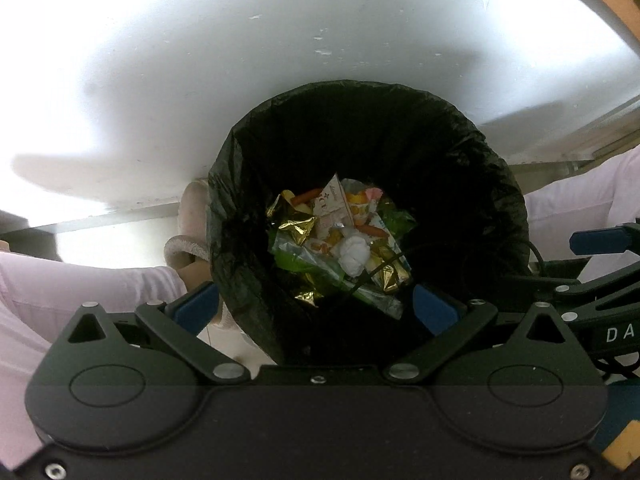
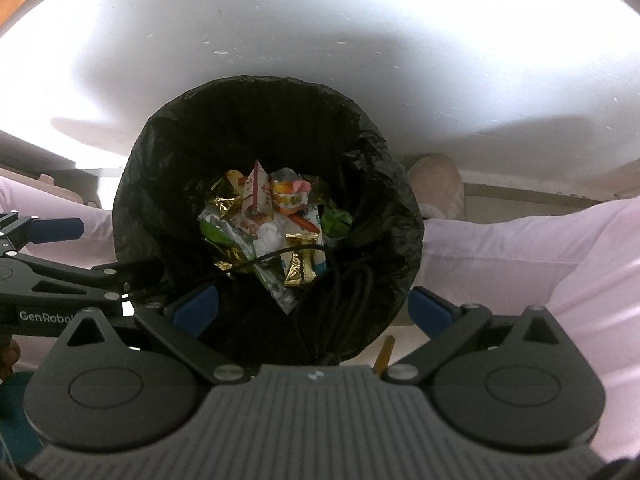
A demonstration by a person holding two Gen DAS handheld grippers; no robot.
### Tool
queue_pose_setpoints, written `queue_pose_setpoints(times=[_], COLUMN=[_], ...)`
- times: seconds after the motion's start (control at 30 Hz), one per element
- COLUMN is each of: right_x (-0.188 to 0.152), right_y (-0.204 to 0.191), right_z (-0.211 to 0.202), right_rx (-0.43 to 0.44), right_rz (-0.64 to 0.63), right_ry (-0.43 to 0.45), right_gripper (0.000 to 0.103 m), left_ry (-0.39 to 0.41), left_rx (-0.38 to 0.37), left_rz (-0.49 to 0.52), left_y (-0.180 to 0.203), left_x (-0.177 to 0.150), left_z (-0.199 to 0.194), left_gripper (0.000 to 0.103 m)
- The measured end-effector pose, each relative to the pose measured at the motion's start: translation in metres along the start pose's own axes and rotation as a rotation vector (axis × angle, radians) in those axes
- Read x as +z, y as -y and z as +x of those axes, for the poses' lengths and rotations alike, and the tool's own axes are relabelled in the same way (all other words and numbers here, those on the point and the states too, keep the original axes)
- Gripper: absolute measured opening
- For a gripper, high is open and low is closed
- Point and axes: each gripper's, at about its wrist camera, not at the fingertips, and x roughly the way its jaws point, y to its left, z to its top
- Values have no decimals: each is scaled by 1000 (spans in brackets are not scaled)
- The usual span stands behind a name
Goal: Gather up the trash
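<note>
Here both hand-held grippers [image 1: 316, 308] [image 2: 316, 304] gape over bin [image 1: 492, 184].

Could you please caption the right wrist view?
Open right gripper above a black-lined round trash bin holding crumpled wrappers.

Both wrist views close above, facing down, sharing the black-lined bin [image 1: 496, 184] [image 2: 136, 184]
</note>
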Motion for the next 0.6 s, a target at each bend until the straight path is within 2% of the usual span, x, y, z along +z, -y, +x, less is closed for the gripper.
queue_pose_setpoints(times=[0.6], right_x=[2], right_y=[0], right_z=[3], right_rx=[-3], right_rz=[-9], right_ry=[-9], right_gripper=[103], left_ry=[3], left_rx=[0], left_rz=[-3], left_y=[-1], left_x=[0], left_z=[1], left_gripper=[103])
